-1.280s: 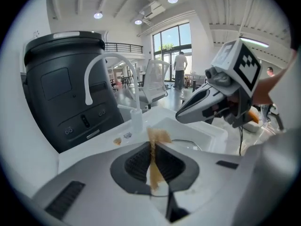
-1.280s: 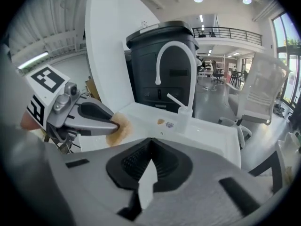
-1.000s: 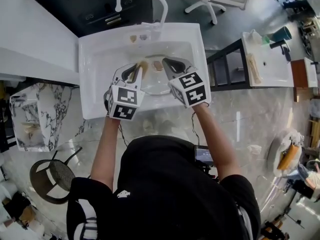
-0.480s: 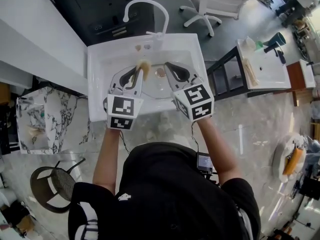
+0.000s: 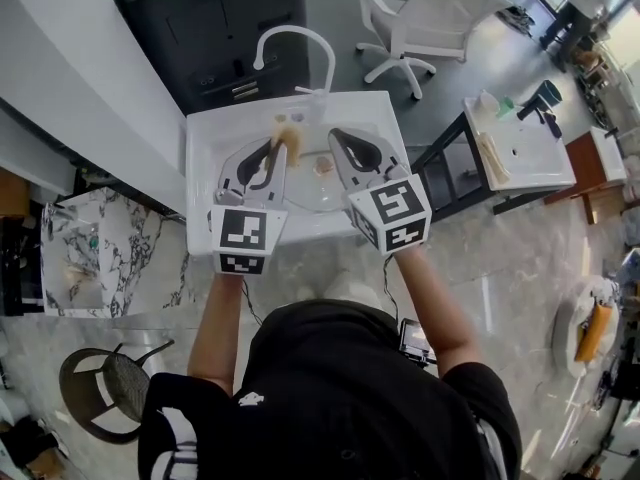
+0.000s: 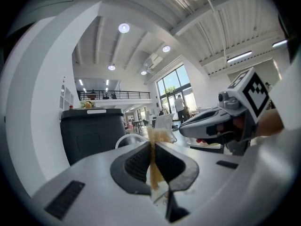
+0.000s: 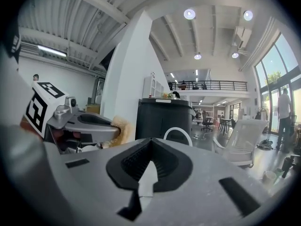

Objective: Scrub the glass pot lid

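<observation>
At left, my left gripper point(image 6: 153, 157) is clenched on a frayed tan scrub sponge point(image 6: 158, 136), which sticks up past its ribbed black pads, and it hovers above the left half of the white sink point(image 5: 200, 173). In the middle, the glass pot lid point(image 5: 305, 194) lies in the basin with its knob point(image 5: 323, 166) upward, below both grippers and nearer me than the white gooseneck faucet point(image 5: 300, 40). At right, my right gripper point(image 7: 150, 147) is clenched with nothing between its pads, side by side with the left gripper but apart from it.
</observation>
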Action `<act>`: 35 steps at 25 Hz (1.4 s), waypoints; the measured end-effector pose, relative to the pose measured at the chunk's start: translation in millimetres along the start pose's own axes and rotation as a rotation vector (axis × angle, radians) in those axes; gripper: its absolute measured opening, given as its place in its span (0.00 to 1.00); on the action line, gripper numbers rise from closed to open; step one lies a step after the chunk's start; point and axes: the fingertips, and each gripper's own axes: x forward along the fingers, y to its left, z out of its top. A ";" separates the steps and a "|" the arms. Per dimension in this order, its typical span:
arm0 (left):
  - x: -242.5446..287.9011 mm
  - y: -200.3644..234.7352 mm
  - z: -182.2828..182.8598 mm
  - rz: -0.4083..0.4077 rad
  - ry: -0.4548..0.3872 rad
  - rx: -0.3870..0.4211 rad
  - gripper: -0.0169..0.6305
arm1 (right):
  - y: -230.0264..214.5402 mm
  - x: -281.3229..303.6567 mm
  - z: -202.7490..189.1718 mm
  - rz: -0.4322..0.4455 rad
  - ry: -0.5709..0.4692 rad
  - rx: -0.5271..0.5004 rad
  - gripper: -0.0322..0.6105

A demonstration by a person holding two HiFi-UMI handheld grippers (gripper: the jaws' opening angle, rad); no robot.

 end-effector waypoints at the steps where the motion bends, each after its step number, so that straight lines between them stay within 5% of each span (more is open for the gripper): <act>1: -2.7 -0.1 4.8 0.002 -0.012 0.002 0.05 | 0.8 -2.0 3.9 -0.004 -0.009 -0.001 0.05; 35: -88.7 -101.1 78.4 0.089 -0.131 0.006 0.05 | 2.5 -144.5 49.2 -0.021 -0.138 -0.007 0.05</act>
